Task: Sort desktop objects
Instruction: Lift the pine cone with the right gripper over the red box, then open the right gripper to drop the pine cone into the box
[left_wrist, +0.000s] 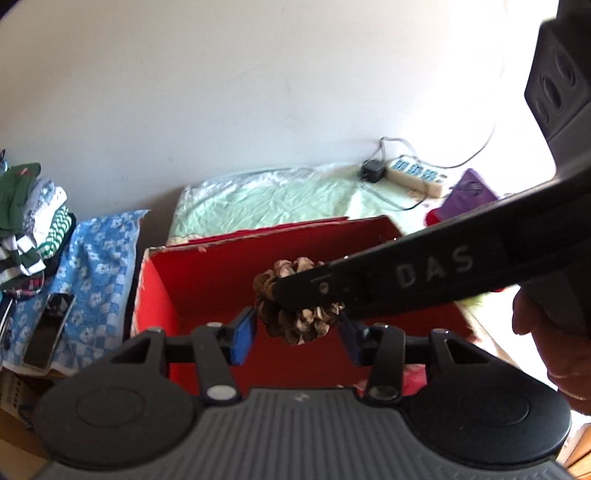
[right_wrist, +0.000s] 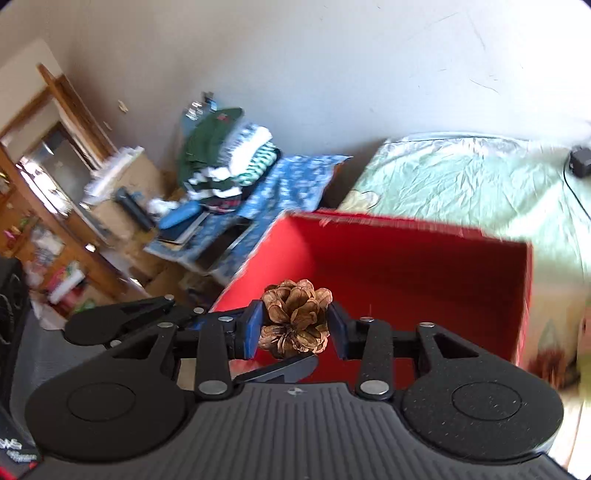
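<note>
Now the right gripper (right_wrist: 294, 329) fingers pinch the pine cone (right_wrist: 295, 319) above the red box (right_wrist: 406, 254); left gripper (left_wrist: 298, 330) fingers stand apart around it, empty.

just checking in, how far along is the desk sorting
Nothing visibly sorted yet: what shows of the red box interior holds no items. In hand: the pine cone sits between the right tool fingers above the box, with the left tool open right beside it. Left: dropping the cone in, then perhaps the phone and purple object, both outside the box.

Power strip (left_wrist: 415, 176), folded clothes (right_wrist: 221, 162)
</note>
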